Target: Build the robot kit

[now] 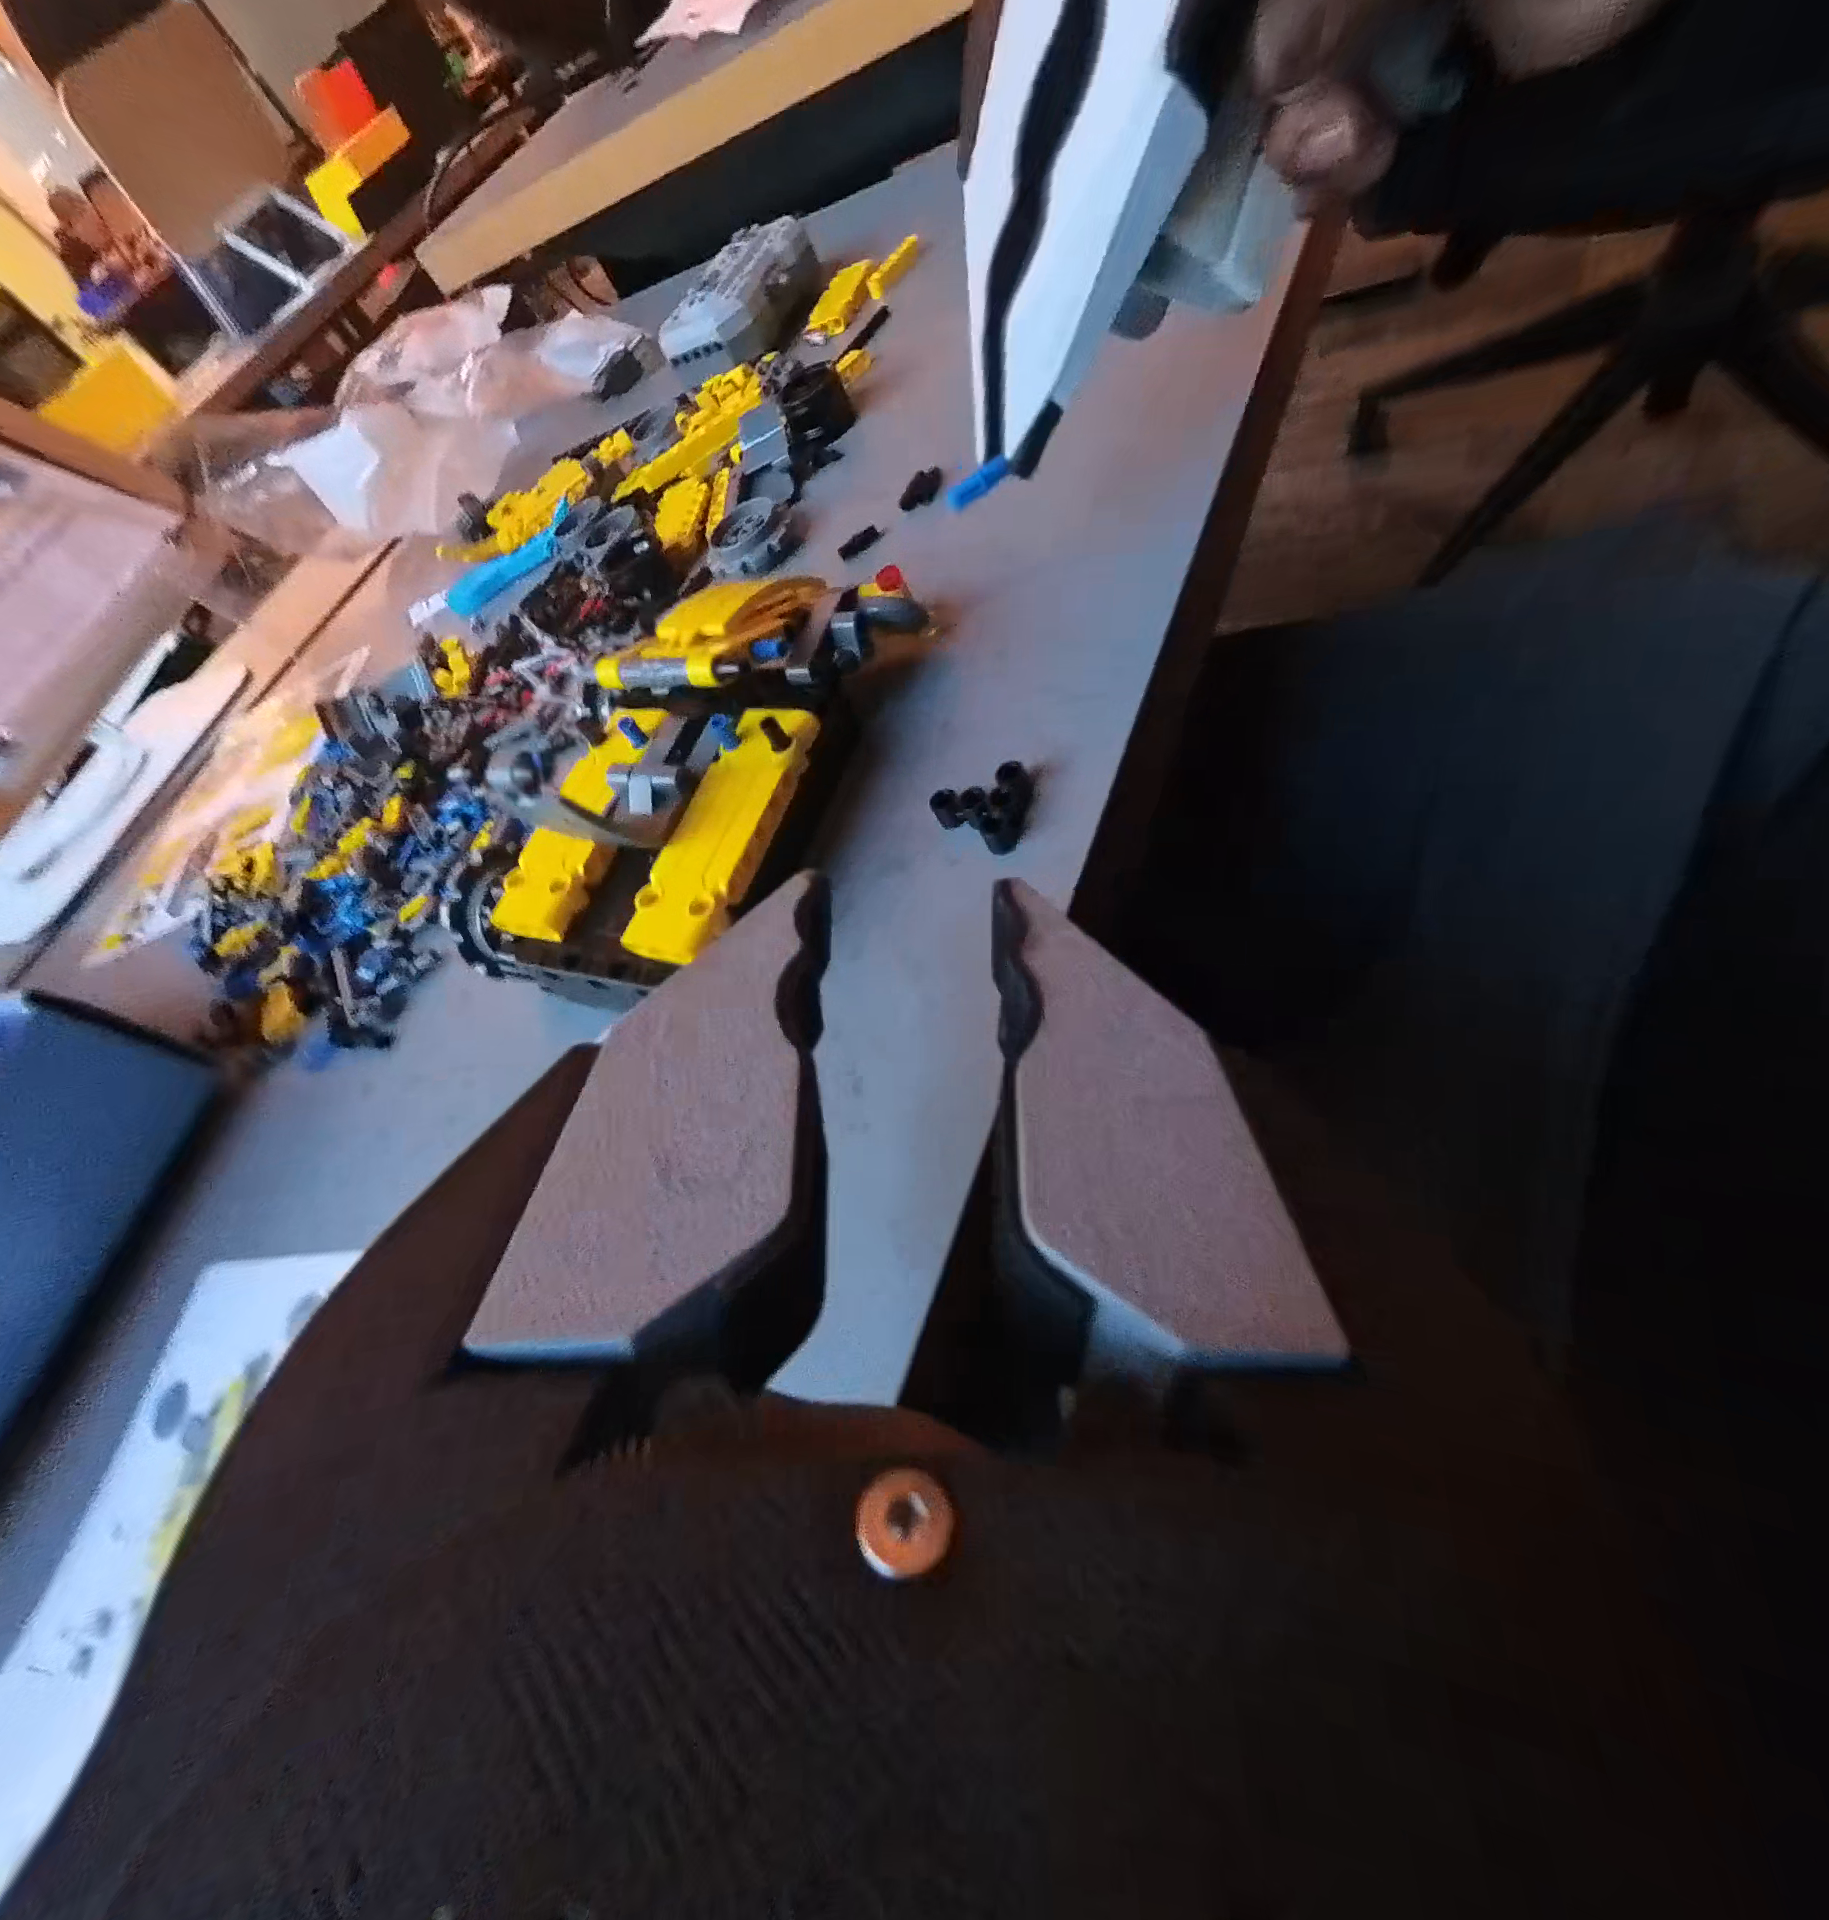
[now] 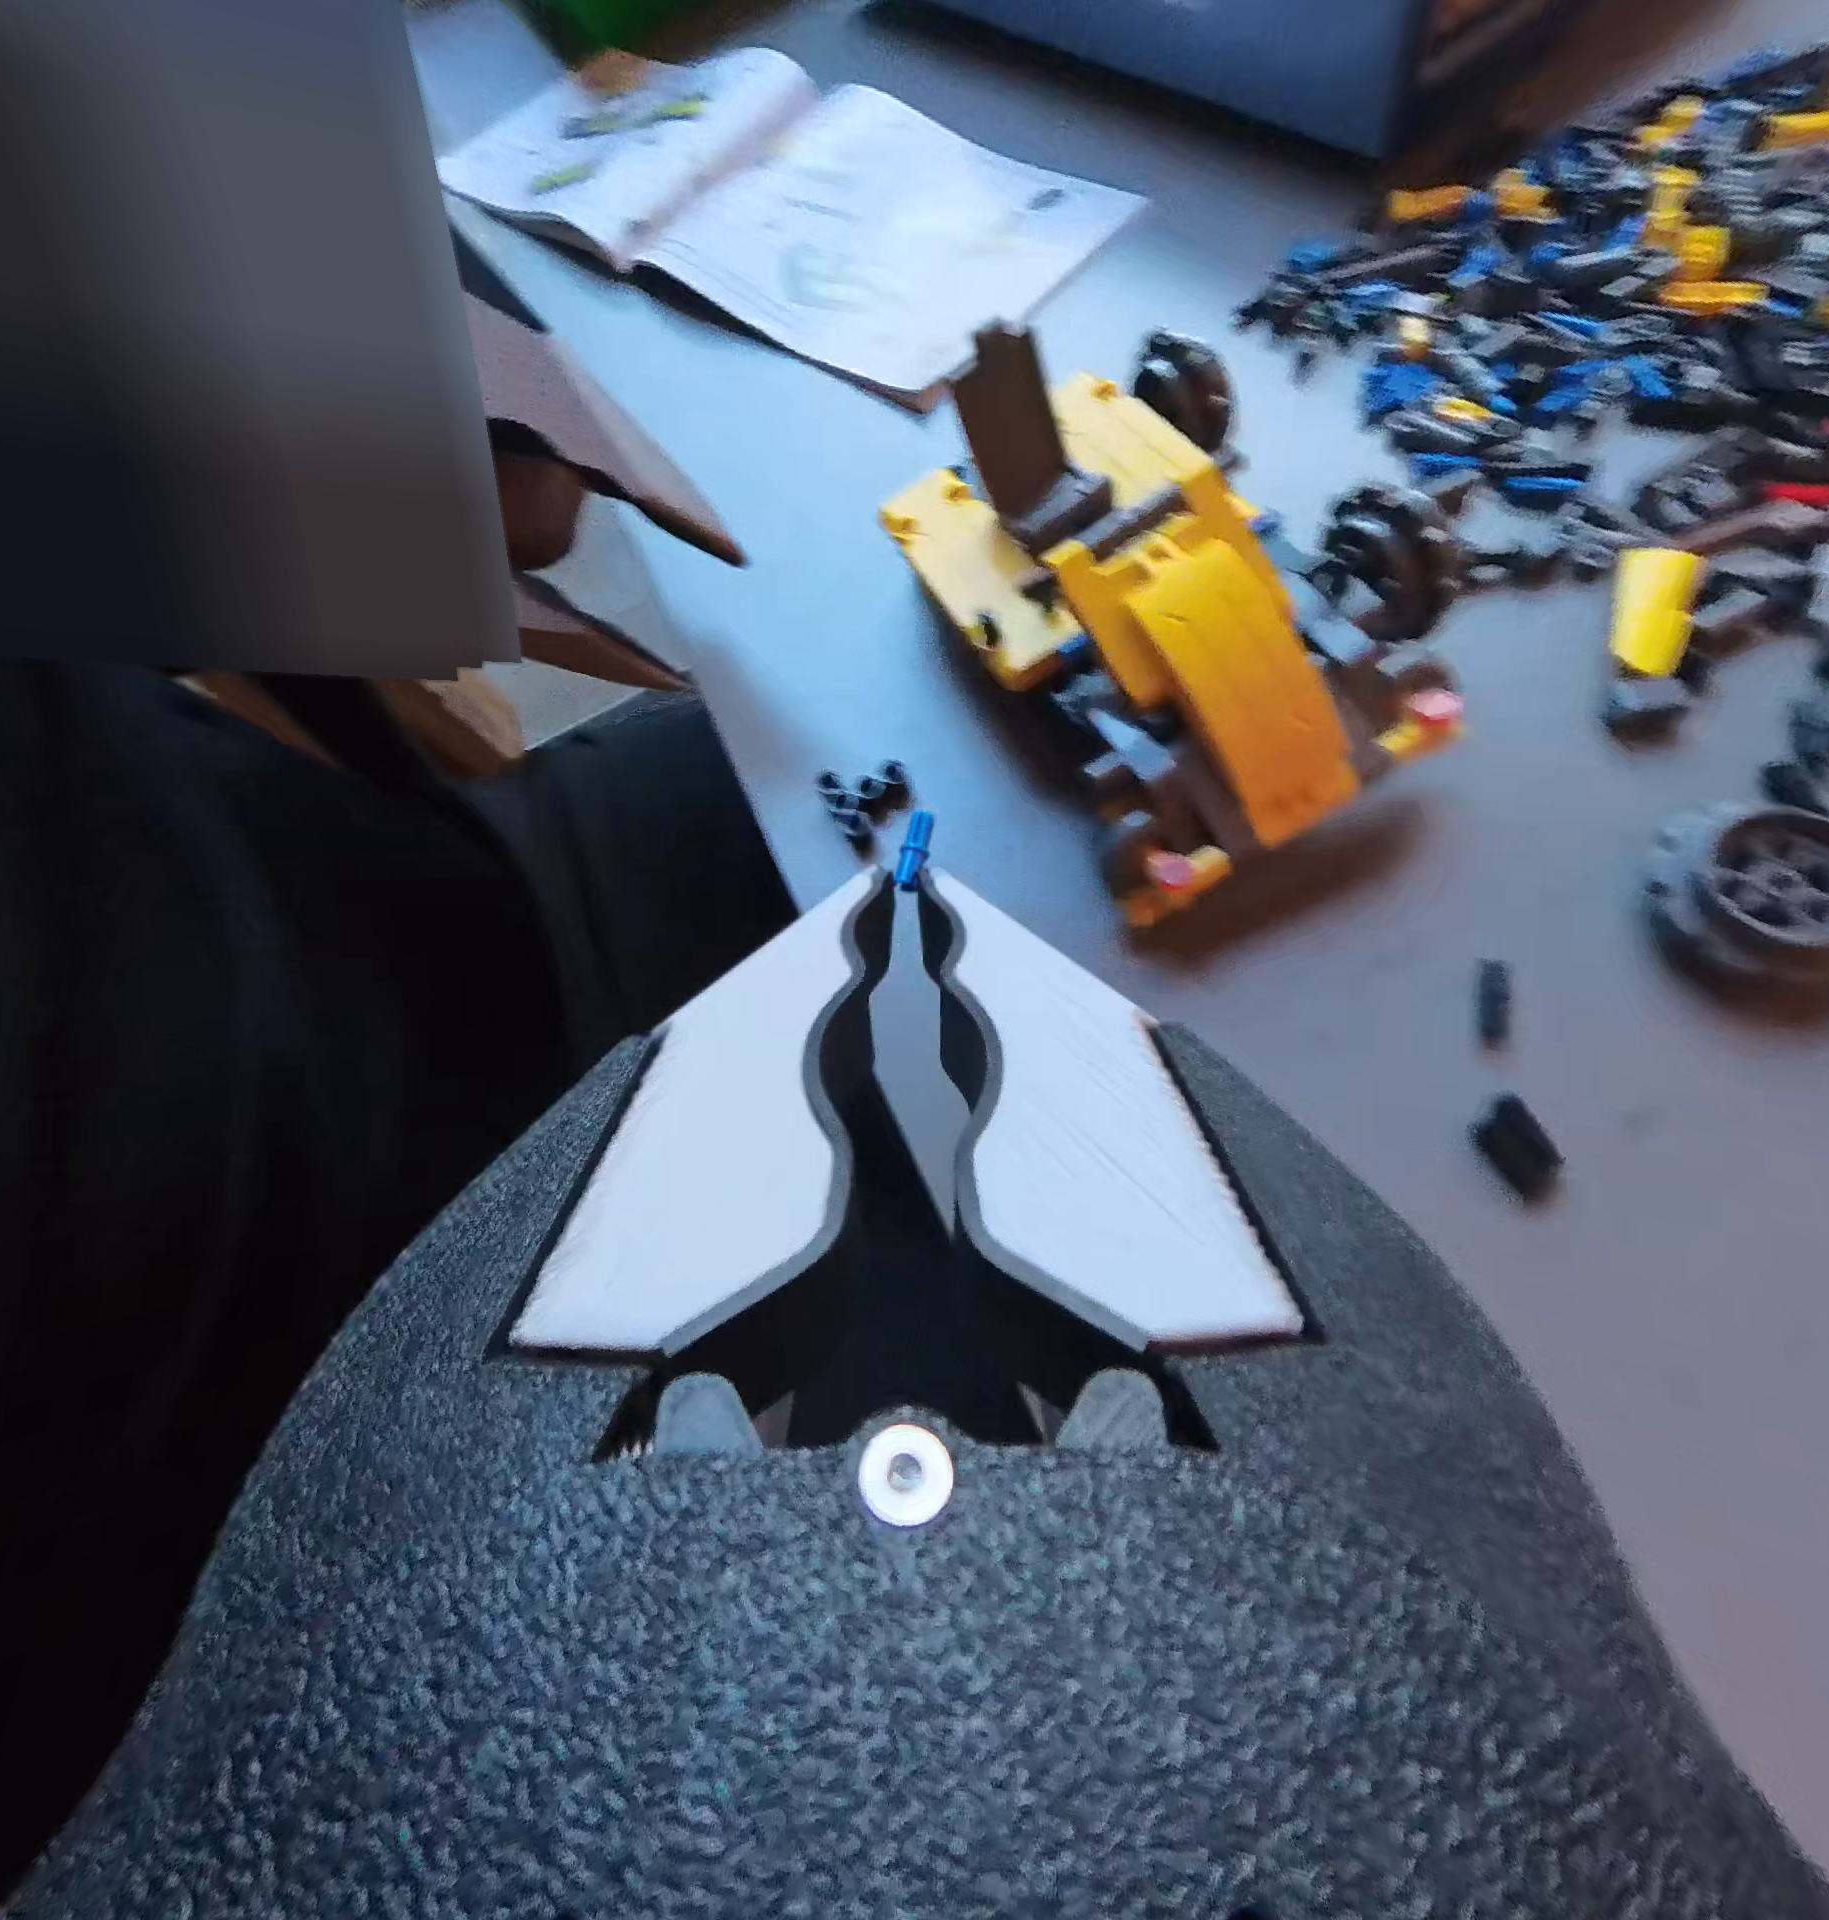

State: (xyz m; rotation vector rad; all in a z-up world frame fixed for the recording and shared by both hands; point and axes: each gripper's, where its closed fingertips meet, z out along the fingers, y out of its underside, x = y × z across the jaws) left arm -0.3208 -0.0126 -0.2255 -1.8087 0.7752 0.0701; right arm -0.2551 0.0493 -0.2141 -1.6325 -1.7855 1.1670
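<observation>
My right gripper (image 2: 902, 878) is shut on a small blue pin (image 2: 912, 844) that sticks out past its tips, held above the grey table (image 2: 1305, 1091) near its edge. A cluster of small black connectors (image 2: 863, 795) lies just beyond the pin. In the left wrist view the right gripper (image 1: 1009, 462) reaches down from above with the blue pin (image 1: 967, 488) at its tips. My left gripper (image 1: 908, 888) is open and empty over the table, next to a yellow and black vehicle model (image 1: 671, 831) and close to the black connectors (image 1: 988, 810). The model also shows in the right wrist view (image 2: 1149, 623).
A big pile of blue, black and yellow loose bricks (image 2: 1616, 260) lies behind the model. An open instruction booklet (image 2: 785, 208), a loose wheel (image 2: 1772, 894) and two black pieces (image 2: 1512, 1143) lie on the table. A dark blue box (image 1: 48, 1195) lies at the left. The table edge (image 1: 1180, 665) runs at the right. Some 10 cm of space lies between my two pairs of fingers.
</observation>
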